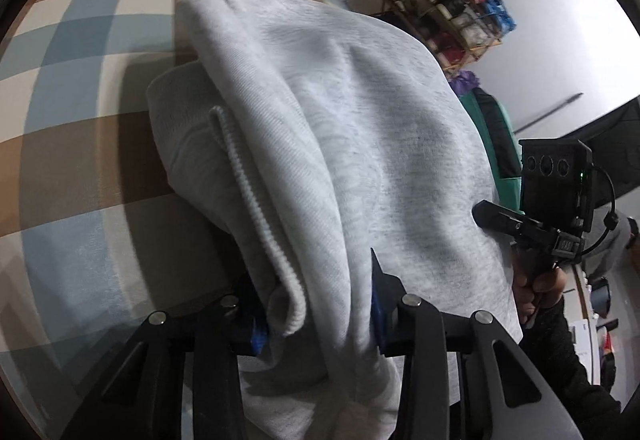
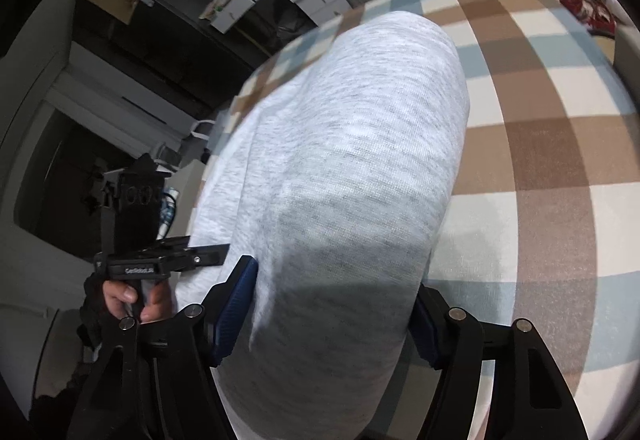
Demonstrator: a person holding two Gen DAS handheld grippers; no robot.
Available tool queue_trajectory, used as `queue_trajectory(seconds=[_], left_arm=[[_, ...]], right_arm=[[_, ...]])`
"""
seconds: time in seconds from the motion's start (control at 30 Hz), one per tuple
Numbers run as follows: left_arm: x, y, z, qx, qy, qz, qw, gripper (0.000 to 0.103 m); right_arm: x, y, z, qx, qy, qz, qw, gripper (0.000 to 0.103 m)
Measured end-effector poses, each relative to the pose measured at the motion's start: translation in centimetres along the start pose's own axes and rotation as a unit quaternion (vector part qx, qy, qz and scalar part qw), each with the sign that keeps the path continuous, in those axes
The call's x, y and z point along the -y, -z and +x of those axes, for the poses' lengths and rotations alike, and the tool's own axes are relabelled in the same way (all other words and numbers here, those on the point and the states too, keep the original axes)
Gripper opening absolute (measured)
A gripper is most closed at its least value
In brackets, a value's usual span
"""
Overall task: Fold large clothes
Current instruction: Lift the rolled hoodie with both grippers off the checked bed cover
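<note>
The thick, soft light-grey fleece sweatshirt (image 1: 328, 144) hangs bunched over the checked bed cover (image 1: 80, 144), heavy and floppy; left gripper (image 1: 316, 320) and right gripper (image 2: 332, 324) jaws clamp thick folds at 6 o'clock

Checked bed cover (image 2: 540, 144) under a grey sweatshirt (image 2: 360, 160)

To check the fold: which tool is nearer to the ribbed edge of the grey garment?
Left. The ribbed edge passes between the fingers of the left tool; the right tool grips the grey garment elsewhere.
</note>
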State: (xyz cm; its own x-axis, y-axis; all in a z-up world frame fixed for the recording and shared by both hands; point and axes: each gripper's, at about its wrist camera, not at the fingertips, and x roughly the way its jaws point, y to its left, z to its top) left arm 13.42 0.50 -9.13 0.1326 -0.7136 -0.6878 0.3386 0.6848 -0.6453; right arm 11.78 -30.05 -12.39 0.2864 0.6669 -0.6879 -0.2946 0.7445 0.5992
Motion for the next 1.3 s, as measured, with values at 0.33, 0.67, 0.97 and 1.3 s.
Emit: queue_trajectory(seconds=[0.33, 0.67, 0.97, 1.3], left_arm=[[3.1, -0.9, 0.1, 0.046, 0.001, 0.007, 0.9989, 0.03], [8.2, -1.2, 0.6, 0.058, -0.006, 0.05, 0.997, 0.029], [3.3, -2.4, 4.6, -0.039, -0.043, -0.005, 0.9983, 0.045], [3.4, -3.6, 6.3, -0.067, 0.019, -0.011, 0.9975, 0.03]], right_arm=[[-0.9, -0.3, -2.6, 0.025, 0.025, -0.014, 0.999, 0.067], [-2.0, -1.2, -8.9, 0.065, 0.033, -0.041, 0.997, 0.065], [7.7, 0.4, -4.7, 0.005, 0.031, 0.045, 0.998, 0.07], [7.4, 0.8, -4.2, 0.021, 0.03, 0.029, 0.999, 0.076]])
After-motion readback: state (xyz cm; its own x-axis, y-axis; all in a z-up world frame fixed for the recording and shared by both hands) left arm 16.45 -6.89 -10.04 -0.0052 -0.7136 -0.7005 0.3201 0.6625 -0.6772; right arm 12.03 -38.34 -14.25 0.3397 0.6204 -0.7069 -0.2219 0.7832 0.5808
